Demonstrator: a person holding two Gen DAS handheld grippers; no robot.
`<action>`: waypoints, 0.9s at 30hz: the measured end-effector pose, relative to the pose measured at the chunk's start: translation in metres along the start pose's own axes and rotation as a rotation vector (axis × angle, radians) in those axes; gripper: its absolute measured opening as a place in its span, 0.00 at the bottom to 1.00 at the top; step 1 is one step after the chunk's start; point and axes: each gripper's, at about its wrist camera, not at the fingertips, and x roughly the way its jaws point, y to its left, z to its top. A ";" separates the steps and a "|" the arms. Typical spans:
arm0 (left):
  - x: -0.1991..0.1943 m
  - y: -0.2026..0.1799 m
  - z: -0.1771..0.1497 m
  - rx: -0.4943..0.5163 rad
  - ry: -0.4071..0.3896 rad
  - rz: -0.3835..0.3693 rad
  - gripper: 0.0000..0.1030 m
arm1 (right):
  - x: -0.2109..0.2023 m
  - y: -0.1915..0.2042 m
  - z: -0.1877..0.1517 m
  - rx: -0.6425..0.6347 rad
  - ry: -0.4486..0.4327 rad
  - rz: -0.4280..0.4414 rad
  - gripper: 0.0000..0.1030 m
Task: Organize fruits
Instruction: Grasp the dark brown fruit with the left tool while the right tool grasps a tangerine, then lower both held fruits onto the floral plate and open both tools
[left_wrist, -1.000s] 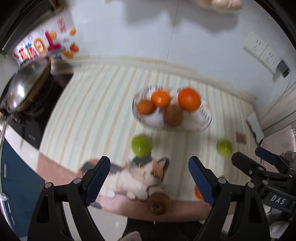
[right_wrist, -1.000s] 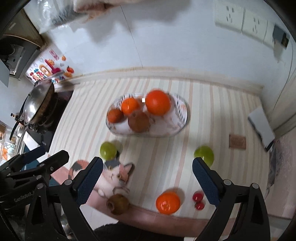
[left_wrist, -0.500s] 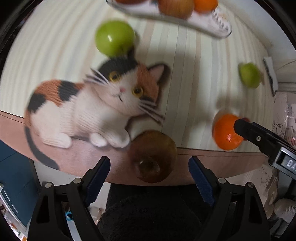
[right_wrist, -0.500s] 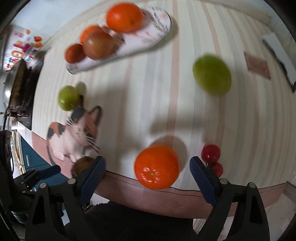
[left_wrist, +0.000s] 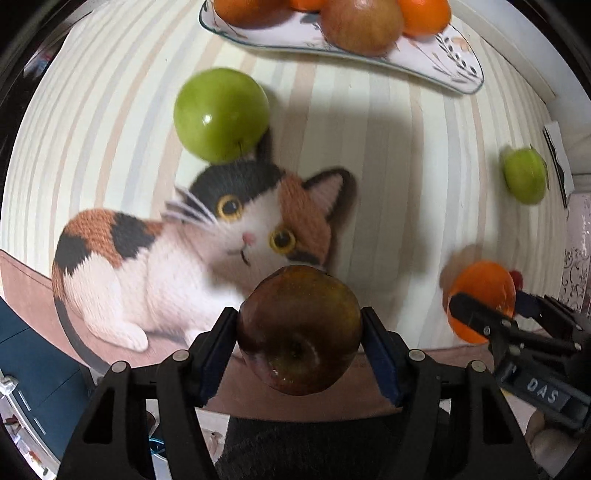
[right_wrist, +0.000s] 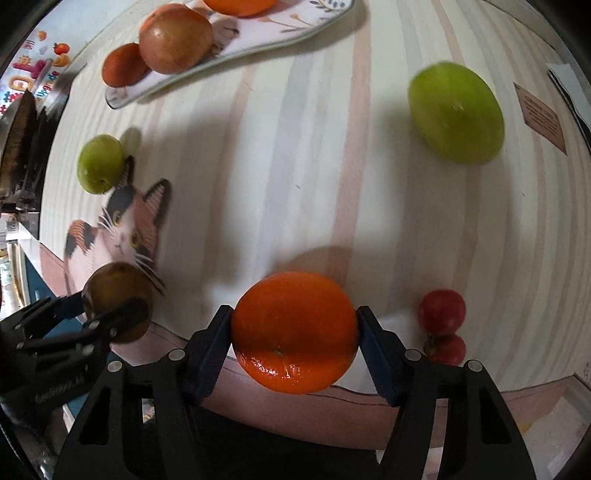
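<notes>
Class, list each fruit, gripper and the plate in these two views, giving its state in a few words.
Left gripper: just closed on dark apple.
Right gripper: just closed on orange.
Green apples: loose on mat.
Red tomatoes: loose, touching.
Plate: holding fruit.

Worktop covered by a pale striped cloth (right_wrist: 295, 155) with a brown border along its near edge and a printed calico cat (left_wrist: 207, 251). At far left, a dark wok (right_wrist: 18, 147) below a colourful poster (right_wrist: 33, 62). Soft shadows fall across the cloth.
</notes>
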 end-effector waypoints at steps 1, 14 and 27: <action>0.002 0.000 0.001 0.001 0.006 -0.001 0.62 | 0.000 0.002 0.002 -0.005 0.000 -0.001 0.67; 0.004 -0.003 0.006 0.018 0.022 0.005 0.62 | 0.011 0.015 0.014 -0.044 0.041 -0.014 0.67; -0.086 -0.003 0.056 -0.008 -0.140 -0.097 0.62 | -0.045 0.022 0.051 -0.018 -0.105 0.049 0.66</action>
